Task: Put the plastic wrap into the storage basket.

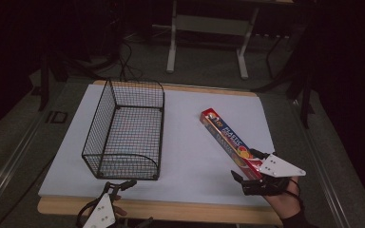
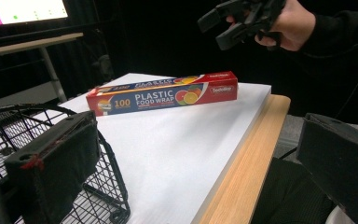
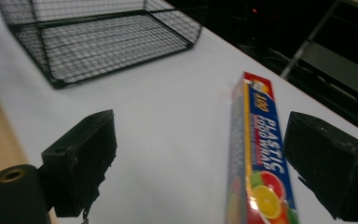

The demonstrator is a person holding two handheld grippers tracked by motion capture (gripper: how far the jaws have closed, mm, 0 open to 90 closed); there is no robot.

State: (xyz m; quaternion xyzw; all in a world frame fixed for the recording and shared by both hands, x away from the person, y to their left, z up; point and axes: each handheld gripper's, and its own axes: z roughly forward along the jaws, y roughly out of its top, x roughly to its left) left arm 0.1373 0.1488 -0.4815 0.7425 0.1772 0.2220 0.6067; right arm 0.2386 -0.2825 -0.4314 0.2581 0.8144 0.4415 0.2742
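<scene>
Jaws of the right hand-held gripper (image 1: 247,172) stand wide apart with nothing pressed between them; in the right gripper view the near end of the plastic food wrap box (image 3: 256,163) lies between and below the two black jaws, untouched by either. That spread suggests the box is free on the table, either let go or about to be taken by its end. In the left gripper view this right hand-held gripper (image 2: 223,25) hangs in the air above the box's far end, clear of it.

Left hand-held gripper (image 1: 119,186) rests low at the near table edge, its jaws also wide and empty, just beside the wire basket (image 1: 123,130), probably waiting. The box lies flat on the white table (image 1: 190,156), slanting away from the person's right hand, well apart from the basket, which is empty and seems the likely destination.
</scene>
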